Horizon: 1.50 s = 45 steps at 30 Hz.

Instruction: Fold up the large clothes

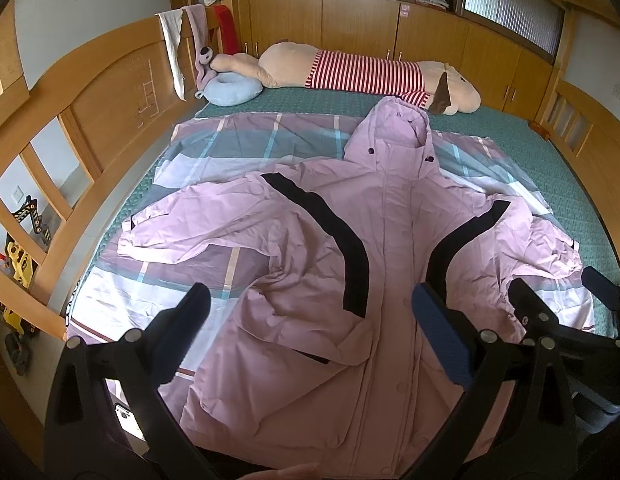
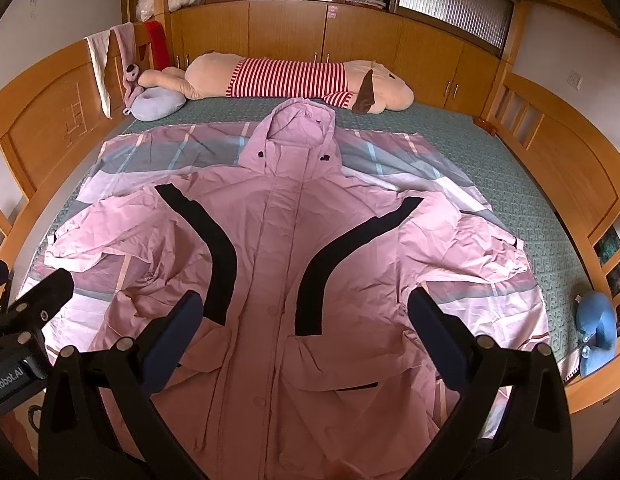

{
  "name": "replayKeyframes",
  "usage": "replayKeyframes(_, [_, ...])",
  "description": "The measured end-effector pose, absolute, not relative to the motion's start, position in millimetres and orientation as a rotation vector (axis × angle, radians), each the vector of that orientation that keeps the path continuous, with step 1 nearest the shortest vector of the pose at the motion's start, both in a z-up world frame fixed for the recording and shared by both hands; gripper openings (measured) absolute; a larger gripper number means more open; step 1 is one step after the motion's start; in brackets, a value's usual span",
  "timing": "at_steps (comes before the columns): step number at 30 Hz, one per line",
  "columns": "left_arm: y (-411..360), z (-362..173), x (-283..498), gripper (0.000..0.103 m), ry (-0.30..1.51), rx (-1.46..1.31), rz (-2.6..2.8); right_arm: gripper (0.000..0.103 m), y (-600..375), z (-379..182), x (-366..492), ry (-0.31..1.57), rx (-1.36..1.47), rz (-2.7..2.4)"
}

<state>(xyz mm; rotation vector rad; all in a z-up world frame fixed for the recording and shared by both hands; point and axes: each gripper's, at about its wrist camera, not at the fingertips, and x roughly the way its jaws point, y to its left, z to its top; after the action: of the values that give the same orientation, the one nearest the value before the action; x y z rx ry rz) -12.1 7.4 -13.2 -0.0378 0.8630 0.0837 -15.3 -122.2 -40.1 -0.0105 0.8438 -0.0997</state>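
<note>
Both black two-finger grippers, left gripper (image 1: 310,312) and right gripper (image 2: 303,312), hung above the hem with jaws wide apart, holding nothing. Beyond them the pink hooded jacket with black curved stripes (image 2: 277,248) lay front-up on the plaid bedsheet (image 2: 394,164), sleeves spread. Each sleeve probably wanted flattening before folding inward.

The only readable text is white lettering ending "nRobot.AI" on the left gripper (image 2: 13,320) body, cut off by the frame edge.
</note>
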Motion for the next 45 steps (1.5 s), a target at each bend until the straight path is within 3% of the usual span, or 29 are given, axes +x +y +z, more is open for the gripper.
replayKeyframes(35, [-11,-17,4,0.101,0.899,-0.002,0.056,0.102,-142,-47,-11,0.86,0.009,-0.123])
replayKeyframes(42, [-18,-39,27,0.101,0.943,-0.051,-0.031,0.102,-207,-70,23,0.715,0.11,-0.146])
replayKeyframes(45, [-27,-73,44,0.101,0.959,-0.065,-0.11,0.102,-262,-99,56,0.713,0.261,-0.14])
